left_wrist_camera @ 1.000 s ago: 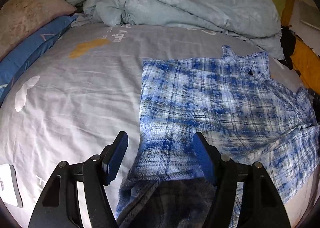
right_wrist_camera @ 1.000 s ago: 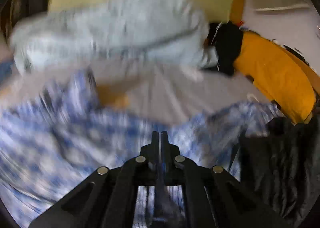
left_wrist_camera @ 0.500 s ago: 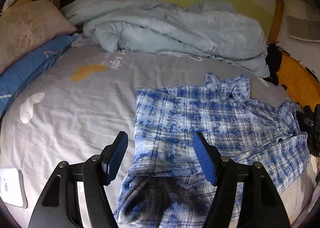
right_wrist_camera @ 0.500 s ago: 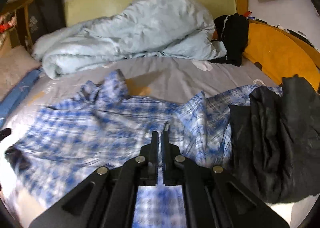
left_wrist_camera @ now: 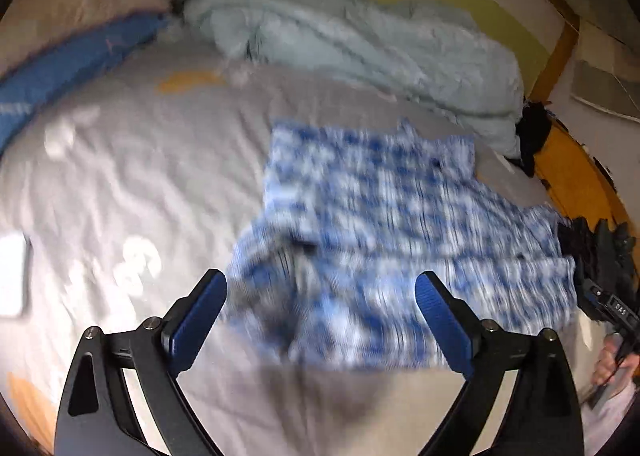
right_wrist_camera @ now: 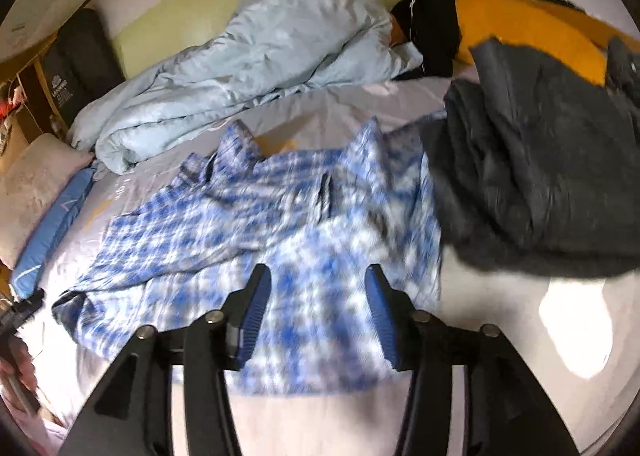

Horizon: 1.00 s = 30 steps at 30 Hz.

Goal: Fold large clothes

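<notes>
A blue and white plaid shirt (left_wrist_camera: 384, 224) lies spread on the grey bed sheet (left_wrist_camera: 120, 184), collar toward the far side; both views are motion-blurred. My left gripper (left_wrist_camera: 320, 308) is open and empty, raised above the shirt's near hem. My right gripper (right_wrist_camera: 316, 304) is open and empty, raised above the shirt (right_wrist_camera: 248, 224) near its right side. The right gripper also shows at the right edge of the left wrist view (left_wrist_camera: 604, 280).
A rumpled pale blue duvet (right_wrist_camera: 256, 68) lies along the headboard. A dark grey garment (right_wrist_camera: 536, 168) is heaped right of the shirt. Pillows (left_wrist_camera: 72, 32) lie at the left. An orange cushion (right_wrist_camera: 532, 32) and a black item (right_wrist_camera: 432, 28) sit at the far right.
The right gripper, shut before, has opened and let go of the shirt. The left gripper has opened wider and pulled back. The shirt now lies flat and free.
</notes>
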Available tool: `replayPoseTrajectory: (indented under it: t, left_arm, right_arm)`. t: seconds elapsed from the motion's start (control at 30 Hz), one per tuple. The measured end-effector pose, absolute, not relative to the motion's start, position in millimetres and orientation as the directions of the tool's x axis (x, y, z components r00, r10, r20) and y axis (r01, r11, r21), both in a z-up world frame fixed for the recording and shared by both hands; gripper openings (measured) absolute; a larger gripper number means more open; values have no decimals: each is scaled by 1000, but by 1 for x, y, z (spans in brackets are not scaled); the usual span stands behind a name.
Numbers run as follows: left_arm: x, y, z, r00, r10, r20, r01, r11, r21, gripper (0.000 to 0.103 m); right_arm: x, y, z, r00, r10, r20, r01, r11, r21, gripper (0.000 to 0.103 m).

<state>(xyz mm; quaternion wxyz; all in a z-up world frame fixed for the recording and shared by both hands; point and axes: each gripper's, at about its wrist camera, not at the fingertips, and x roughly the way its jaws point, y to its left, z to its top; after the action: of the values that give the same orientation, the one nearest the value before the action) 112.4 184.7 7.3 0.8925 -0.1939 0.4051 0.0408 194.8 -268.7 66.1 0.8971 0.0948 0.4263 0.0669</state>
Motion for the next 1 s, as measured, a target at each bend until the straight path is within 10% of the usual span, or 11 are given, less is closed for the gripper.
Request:
replayPoseTrajectory:
  t: [0.37,0.83,0.9,1.0]
  left_arm:
    - [82,164,-32,590,-243,-770,-269,840,-471,95]
    - [113,166,-64,626,-154,-765,-320,844,-431,94]
    - [123,169,-62,648,-80,-758,-327,869,-371,85]
    - [135,174,-66,638,12,-770,-346,897,-273,30]
  right_arm:
    - [150,-232,24,520,318,-793,-92,944,318,66]
    - [184,-237,-17,438,398,-806,-5,898,441,70]
    - [196,-241,-21,468,364,-805,7,909,416,70]
    - [199,-234,-20,470,348,-811,-53,929,367,70]
